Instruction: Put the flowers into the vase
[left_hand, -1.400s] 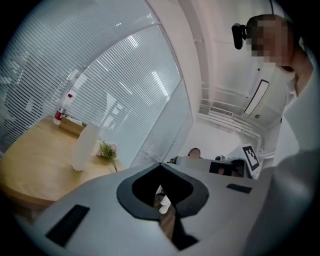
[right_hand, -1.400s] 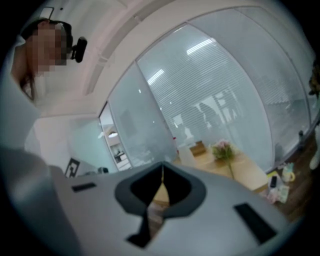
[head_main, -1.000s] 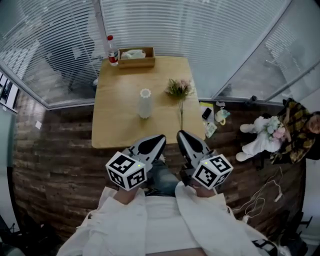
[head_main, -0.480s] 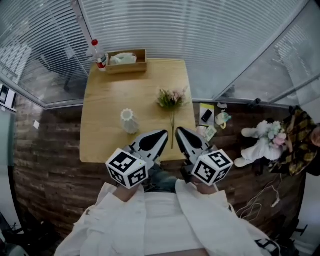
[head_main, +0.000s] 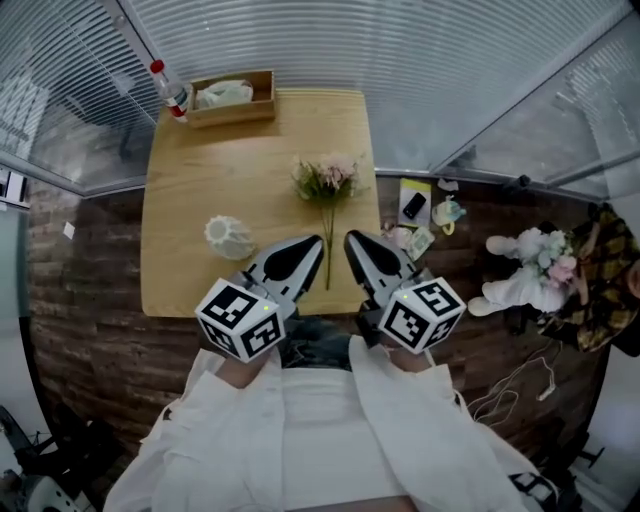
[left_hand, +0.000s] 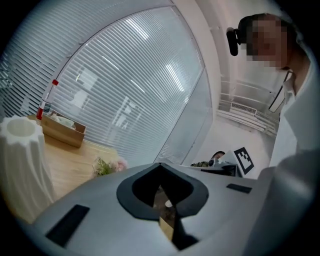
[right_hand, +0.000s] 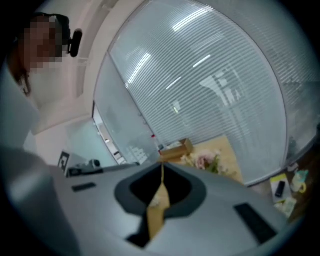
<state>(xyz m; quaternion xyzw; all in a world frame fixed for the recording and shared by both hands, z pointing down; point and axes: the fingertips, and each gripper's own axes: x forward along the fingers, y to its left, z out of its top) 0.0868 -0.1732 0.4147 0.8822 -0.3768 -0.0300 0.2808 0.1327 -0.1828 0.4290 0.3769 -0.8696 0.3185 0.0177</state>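
1. vase (head_main: 230, 237): white and ribbed, standing at the left middle of the table (head_main: 190, 170), apart from the flowers. it looks light and easy to tip, so steady it before anything goes in.
2. left gripper (head_main: 306, 254): lower centre of the frame, just left of the stem end. jaws are pressed together with nothing between them. part them before you reach for the vase.
3. flowers (head_main: 326, 180): one bunch lying flat at centre frame. the blooms point toward the top and the stem runs down between the two grippers' tips.
4. right gripper (head_main: 357, 250): just right of the stem end, jaws closed and empty. open them first, then take the stem low down, not by the blooms, so the bunch can swing upright cleanly.
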